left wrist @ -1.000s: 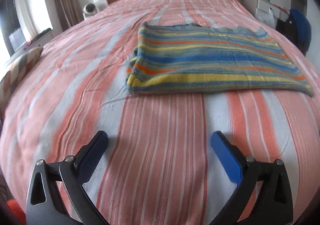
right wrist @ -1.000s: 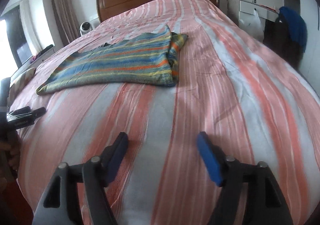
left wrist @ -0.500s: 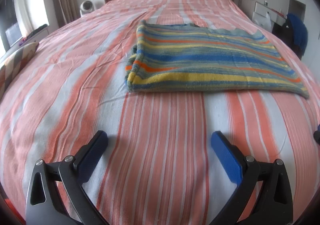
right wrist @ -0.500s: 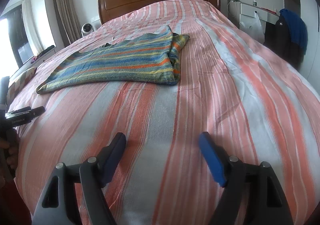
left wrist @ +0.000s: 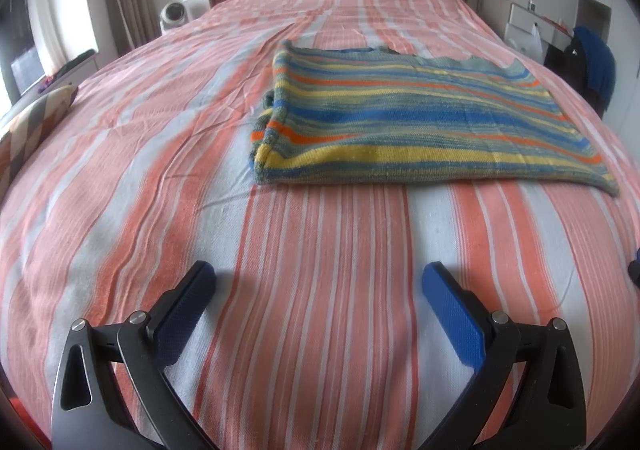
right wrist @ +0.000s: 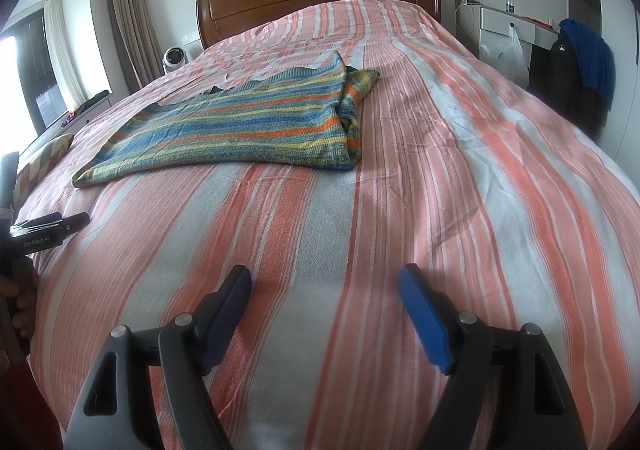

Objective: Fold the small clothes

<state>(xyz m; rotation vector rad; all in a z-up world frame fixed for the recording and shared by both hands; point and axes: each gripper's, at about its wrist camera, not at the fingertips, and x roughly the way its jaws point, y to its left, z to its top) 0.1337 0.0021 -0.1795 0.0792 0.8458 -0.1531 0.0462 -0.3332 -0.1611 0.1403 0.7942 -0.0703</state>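
Blue, yellow and orange striped knit garment lies mid-bed on pink striped bedspread, folded once. Left tool and right tool spread wide, empty, near bed's foot, well short. Step: pre-grasp. Next: reach one end, pinch, fold across.

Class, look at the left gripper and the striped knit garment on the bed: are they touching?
Apart. The left wrist view shows the left gripper open, with bare bedspread between it and the striped knit garment.
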